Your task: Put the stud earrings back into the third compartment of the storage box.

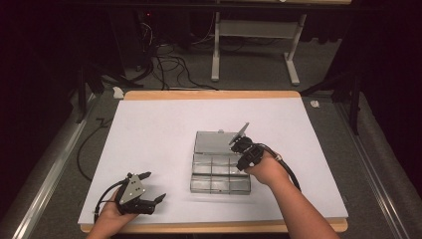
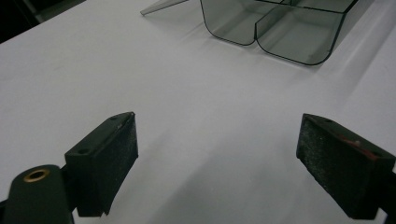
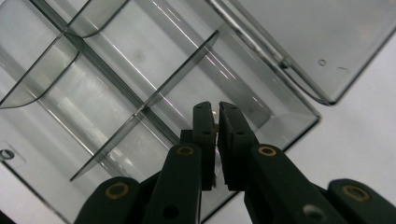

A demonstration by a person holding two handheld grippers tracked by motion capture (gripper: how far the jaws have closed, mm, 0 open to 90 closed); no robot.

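Observation:
A clear smoky plastic compartment box (image 1: 220, 175) lies open at the middle of the white table sheet (image 1: 164, 129), its lid (image 1: 214, 142) folded back flat on the far side. My right gripper (image 1: 241, 150) hangs over the box's right end. In the right gripper view its jaws (image 3: 216, 109) stand almost together above a corner compartment (image 3: 243, 93), with a tiny pale-brown object pinched between the tips. The dividers (image 3: 116, 79) and lid (image 3: 317, 42) lie below. My left gripper (image 1: 155, 185) rests open near the front left edge, with bare sheet between its pads (image 2: 217, 140). The box's corner (image 2: 280, 28) lies ahead of it.
The table's wooden rim (image 1: 209, 94) frames the white sheet. Beyond it are grey carpet, loose cables (image 1: 169, 64) and a white stand's legs (image 1: 254, 55). Metal rails (image 1: 45, 174) run along the left side.

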